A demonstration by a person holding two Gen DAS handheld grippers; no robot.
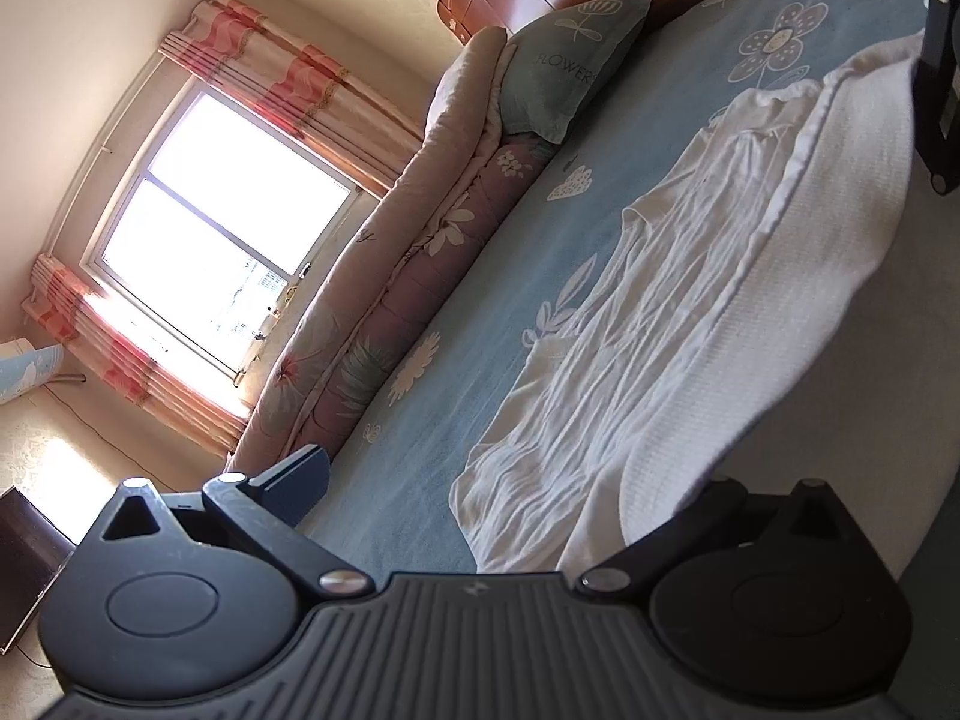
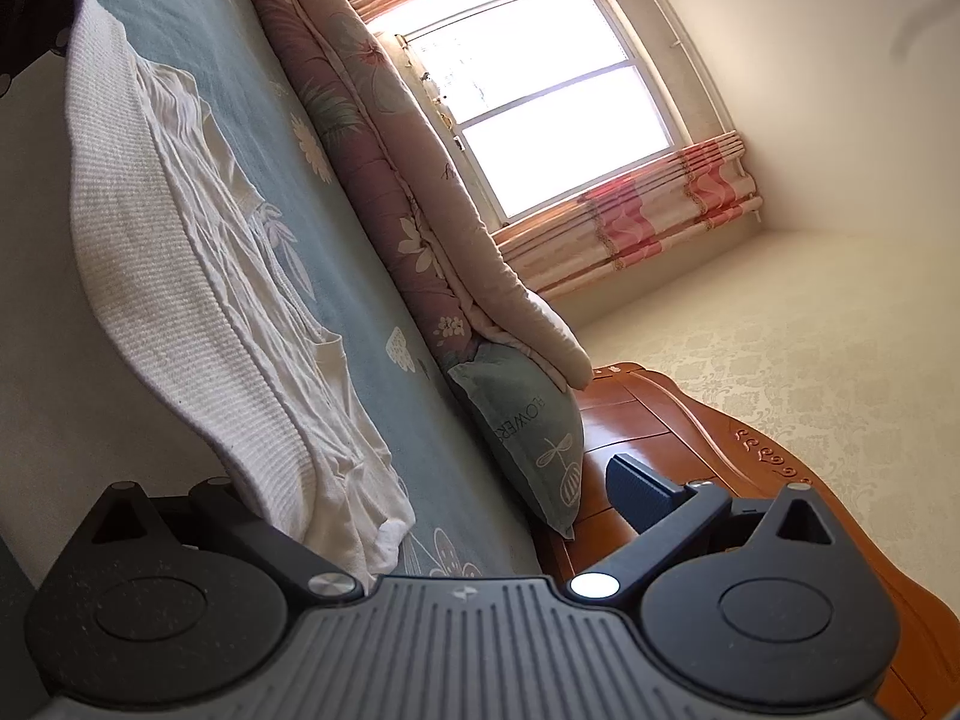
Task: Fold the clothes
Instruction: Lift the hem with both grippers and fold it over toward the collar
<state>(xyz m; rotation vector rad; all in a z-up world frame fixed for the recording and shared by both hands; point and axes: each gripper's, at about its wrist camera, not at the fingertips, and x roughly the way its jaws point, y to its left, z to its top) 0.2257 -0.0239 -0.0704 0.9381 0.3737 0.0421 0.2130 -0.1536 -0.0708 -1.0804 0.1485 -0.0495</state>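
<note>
You are looking at a white garment (image 1: 630, 372) lying spread along the bed, its thin wrinkled cloth bunching in long creases. A thicker white ribbed layer (image 1: 780, 300) is lifting off it along the near edge, arching upward. The crumpled end (image 2: 366, 516) is sagging on the sheet.

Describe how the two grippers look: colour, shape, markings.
Both are matte black. The left gripper has a ribbed centre plate with a small logo, round housings either side, angled link arms on silver pivot pins, and a dark blue finger pad. The right gripper matches it. No cables, hands or sleeves show.
</note>
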